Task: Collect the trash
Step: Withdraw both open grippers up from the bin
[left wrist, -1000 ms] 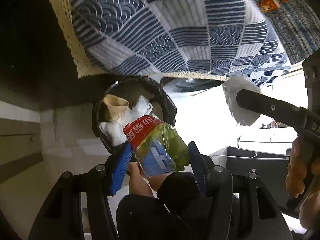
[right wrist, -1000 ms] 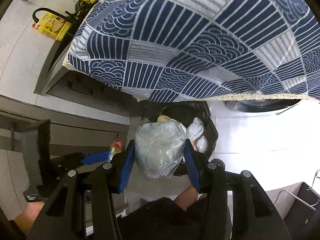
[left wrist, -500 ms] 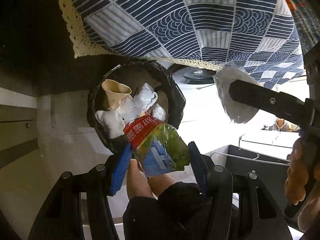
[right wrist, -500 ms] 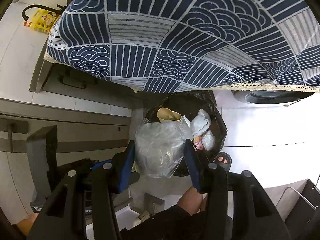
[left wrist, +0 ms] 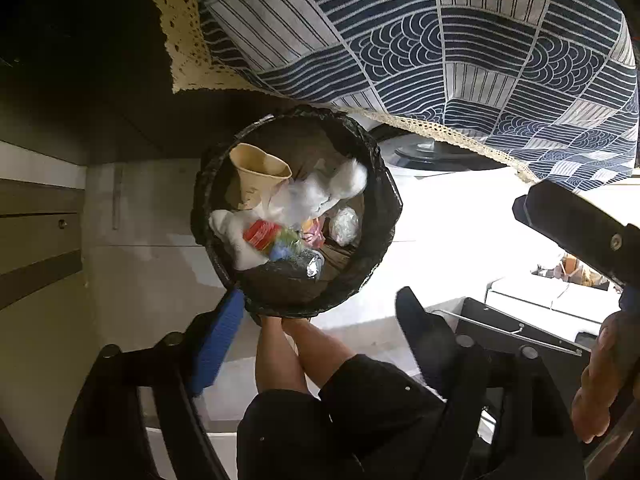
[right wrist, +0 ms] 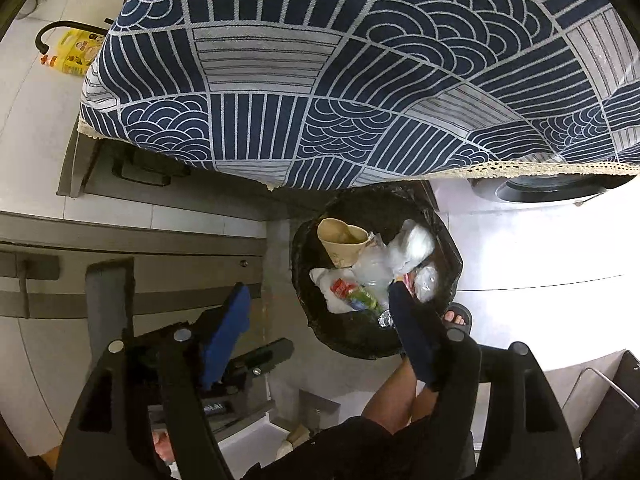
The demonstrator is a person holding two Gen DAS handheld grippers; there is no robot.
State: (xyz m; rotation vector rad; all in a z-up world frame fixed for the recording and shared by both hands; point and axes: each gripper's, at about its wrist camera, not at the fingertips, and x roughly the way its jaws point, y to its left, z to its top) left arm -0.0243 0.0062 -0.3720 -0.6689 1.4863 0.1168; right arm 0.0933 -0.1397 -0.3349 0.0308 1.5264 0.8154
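Observation:
A black-lined trash bin [left wrist: 384,208] stands on the floor below both grippers; it also shows in the right wrist view [right wrist: 448,248]. In it lie a tan paper cup [left wrist: 256,176], white tissues [left wrist: 320,192], a red, green and blue snack wrapper [left wrist: 276,240] and a clear plastic bag [right wrist: 372,268]. My left gripper [left wrist: 316,324] is open and empty above the bin's near rim. My right gripper [right wrist: 320,320] is open and empty above the bin's left side.
A blue and white patterned tablecloth [left wrist: 440,40] hangs over the table edge just above the bin. Grey cabinet drawers [right wrist: 120,248] stand to the left. A white appliance [right wrist: 540,248] stands to the right. The person's legs [left wrist: 292,352] are below the bin.
Both grippers opened. The snack wrapper dropped from the left gripper and the clear plastic bag from the right gripper into the bin.

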